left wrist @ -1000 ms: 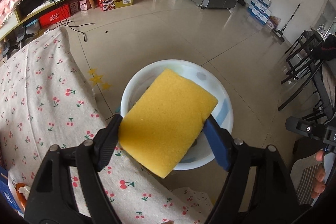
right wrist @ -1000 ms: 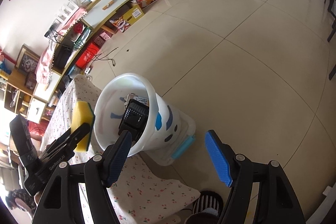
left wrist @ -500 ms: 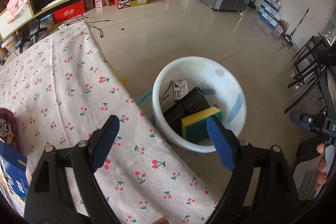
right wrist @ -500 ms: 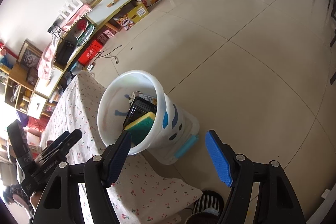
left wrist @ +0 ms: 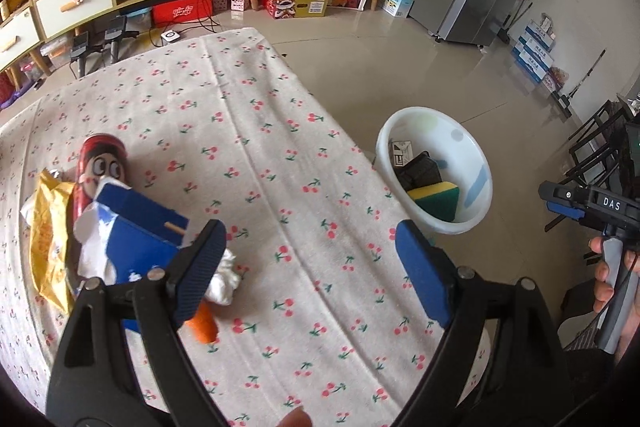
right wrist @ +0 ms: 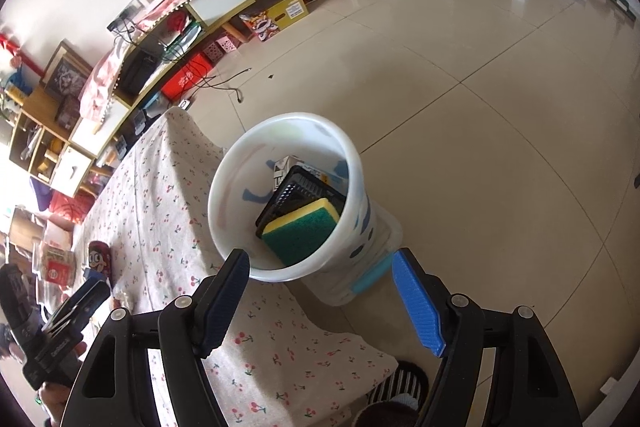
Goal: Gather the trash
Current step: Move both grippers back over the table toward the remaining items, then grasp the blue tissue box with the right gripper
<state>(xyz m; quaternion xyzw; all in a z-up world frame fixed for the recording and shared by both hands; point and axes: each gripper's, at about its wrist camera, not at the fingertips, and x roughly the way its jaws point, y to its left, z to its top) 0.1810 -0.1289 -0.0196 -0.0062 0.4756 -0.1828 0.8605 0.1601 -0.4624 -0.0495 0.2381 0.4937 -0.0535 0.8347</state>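
Across the left half of the left wrist view: cherry-print tablecloth (left wrist: 256, 131), filling far more of the frame than a second ago, when bucket and floor dominated. At right centre, beside the table edge: white bucket (left wrist: 436, 171), smaller and farther off than before. Inside it, lying on a black basket (right wrist: 300, 193): yellow-green sponge (right wrist: 300, 229), a second ago clamped in the left gripper (left wrist: 308, 263), half a second ago already dropped. Now both sets of jaws spread wide and empty, right gripper (right wrist: 320, 299) hovering over the bucket rim. At middle left, remaining trash: blue carton (left wrist: 140, 227), red can (left wrist: 100, 167), yellow wrapper (left wrist: 48, 239), white tissue (left wrist: 224, 275). One item binned; likely swinging back for the pile next.
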